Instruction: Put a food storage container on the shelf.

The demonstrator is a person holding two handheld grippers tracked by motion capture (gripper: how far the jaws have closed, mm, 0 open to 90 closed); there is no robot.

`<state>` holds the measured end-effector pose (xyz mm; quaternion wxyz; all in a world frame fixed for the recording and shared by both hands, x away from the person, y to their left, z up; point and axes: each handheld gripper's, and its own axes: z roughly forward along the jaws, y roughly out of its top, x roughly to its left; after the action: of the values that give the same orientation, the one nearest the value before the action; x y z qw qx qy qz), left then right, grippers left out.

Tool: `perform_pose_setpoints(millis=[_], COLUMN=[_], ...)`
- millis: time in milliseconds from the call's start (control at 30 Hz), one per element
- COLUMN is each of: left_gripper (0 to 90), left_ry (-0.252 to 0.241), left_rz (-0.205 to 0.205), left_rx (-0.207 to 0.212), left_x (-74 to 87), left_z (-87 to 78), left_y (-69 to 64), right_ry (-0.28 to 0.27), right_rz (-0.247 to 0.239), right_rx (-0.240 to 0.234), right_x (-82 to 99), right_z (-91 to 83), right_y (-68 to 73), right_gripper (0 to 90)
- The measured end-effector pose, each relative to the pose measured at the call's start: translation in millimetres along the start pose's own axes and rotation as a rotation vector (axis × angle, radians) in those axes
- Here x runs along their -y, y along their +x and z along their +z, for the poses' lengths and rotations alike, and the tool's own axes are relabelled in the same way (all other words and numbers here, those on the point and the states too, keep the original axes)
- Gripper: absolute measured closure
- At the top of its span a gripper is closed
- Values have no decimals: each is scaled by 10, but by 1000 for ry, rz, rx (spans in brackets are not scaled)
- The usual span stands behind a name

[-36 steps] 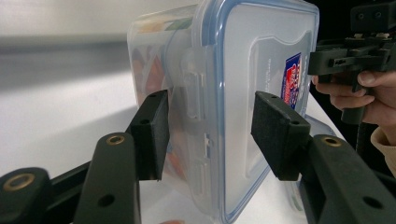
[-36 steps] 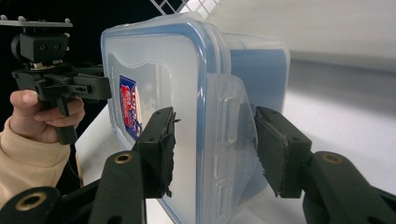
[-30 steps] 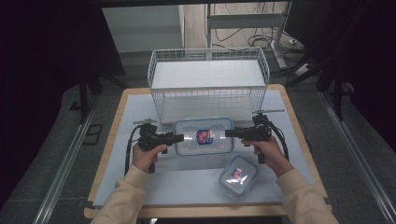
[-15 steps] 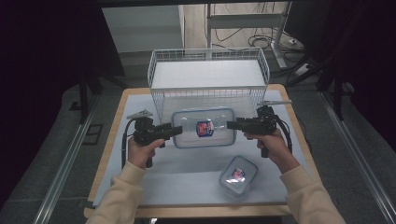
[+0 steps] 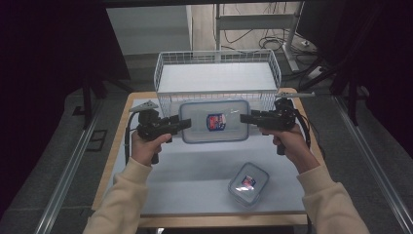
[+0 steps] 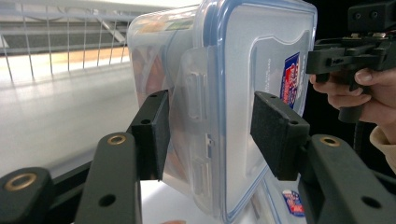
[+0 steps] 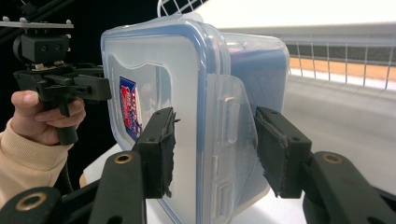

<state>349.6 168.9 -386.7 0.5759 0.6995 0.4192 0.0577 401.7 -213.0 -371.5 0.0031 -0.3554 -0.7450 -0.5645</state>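
The large lidded container (image 5: 215, 122) is held clear of the surface (image 5: 195, 170), just in front of the wire basket (image 5: 216, 73) at the far edge, its long axis running between the two hands, lid uppermost. The left hand-held gripper (image 5: 182, 123) is clamped about half-open on the latch flap at one short end, pads above and below, and the right hand-held gripper (image 5: 246, 119) grips the opposite short end likewise. In my judgement the basket lies directly beyond the load, equally near either hand; a smaller container (image 5: 249, 184) rests near the surface's near-right corner.
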Motion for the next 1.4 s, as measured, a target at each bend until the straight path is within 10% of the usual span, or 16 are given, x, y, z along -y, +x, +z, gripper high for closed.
perform_pose_setpoints(millis=[1400], left_gripper=[485], left_ry=[-58], left_rz=[57], left_rx=[30], left_x=[-954], left_z=[76], left_y=[84], right_ry=[-83], right_rz=[-61], right_rx=[44], right_x=[-983], right_z=[-151], right_y=[30], right_gripper=[493])
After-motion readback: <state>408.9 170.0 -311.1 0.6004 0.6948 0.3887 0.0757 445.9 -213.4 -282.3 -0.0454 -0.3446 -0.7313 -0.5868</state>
